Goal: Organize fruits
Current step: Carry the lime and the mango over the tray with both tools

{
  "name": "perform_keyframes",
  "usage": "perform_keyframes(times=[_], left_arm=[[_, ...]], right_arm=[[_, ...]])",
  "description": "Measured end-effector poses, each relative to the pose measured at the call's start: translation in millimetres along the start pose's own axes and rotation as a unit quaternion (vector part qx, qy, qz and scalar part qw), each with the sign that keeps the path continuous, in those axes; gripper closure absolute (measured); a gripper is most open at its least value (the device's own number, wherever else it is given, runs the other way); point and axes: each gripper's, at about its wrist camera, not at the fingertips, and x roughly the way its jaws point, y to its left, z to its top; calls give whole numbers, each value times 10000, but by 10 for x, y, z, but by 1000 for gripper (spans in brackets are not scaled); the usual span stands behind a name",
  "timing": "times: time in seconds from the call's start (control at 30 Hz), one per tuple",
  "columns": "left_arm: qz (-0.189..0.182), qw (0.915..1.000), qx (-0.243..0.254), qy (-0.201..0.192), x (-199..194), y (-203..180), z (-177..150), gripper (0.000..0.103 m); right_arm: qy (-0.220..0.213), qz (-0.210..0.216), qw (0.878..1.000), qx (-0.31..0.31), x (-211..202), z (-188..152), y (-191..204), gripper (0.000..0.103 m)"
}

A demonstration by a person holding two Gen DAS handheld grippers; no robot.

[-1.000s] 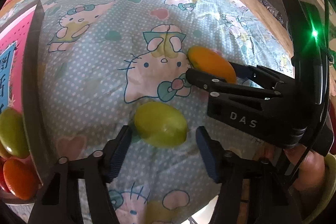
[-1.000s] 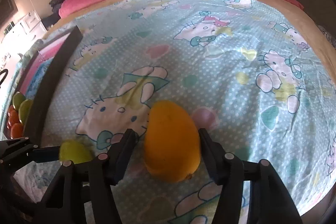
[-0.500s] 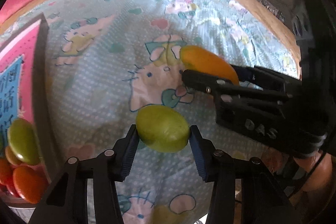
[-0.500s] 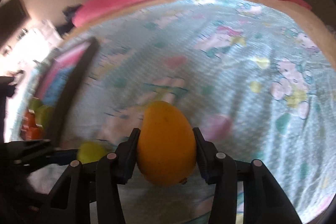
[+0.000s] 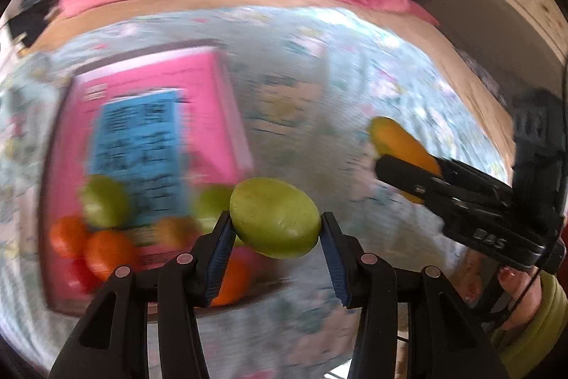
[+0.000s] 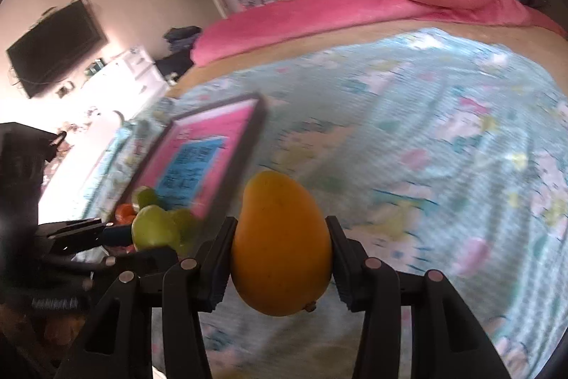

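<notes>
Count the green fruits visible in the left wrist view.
3. One green fruit is clamped between the left gripper fingers. Two more lie in the pink tray: one at its left, one just behind the held fruit. Motion blur and the fingers may hide others.

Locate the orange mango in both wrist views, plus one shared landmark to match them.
Left wrist: orange mango at right of centre, clamped in the right gripper reaching in from the right edge.
Right wrist: orange mango at bottom centre, held between that gripper's own fingers.
Shared landmark: the pink box with the blue label, left of centre in both.
</notes>
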Motion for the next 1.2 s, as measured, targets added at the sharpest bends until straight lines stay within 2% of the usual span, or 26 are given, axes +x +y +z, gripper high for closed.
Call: perform_keyframes(times=[0.1, 0.27, 0.37, 0.5, 0.7, 1.0, 1.2], left_arm=[[379, 9989, -257, -116, -140, 359, -34, 53], [670, 9946, -755, -239, -325, 917, -156, 53], [877, 9911, -967, -258, -366, 1156, -227, 53], [941, 9881, -1201, -184, -357, 1393, -311, 53], [937, 9885, -1182, -51, -291, 1434, -402, 53], [880, 9895, -1148, -54, -260, 1430, -433, 53], [838, 9901, -1127, -51, -259, 1398, -433, 53]], right_arm=[[46, 261, 9994, -203, 113, 39, 245, 54], [237, 516, 9962, -657, 332, 9, 691, 54], [364, 639, 9931, -913, 476, -28, 935, 54], [505, 645, 9885, -1270, 639, -105, 1191, 54], [667, 709, 9838, -1505, 824, -125, 1374, 54], [680, 498, 9796, -1827, 974, -146, 1548, 54], [759, 396, 9787, -1868, 1006, -206, 1525, 54]])
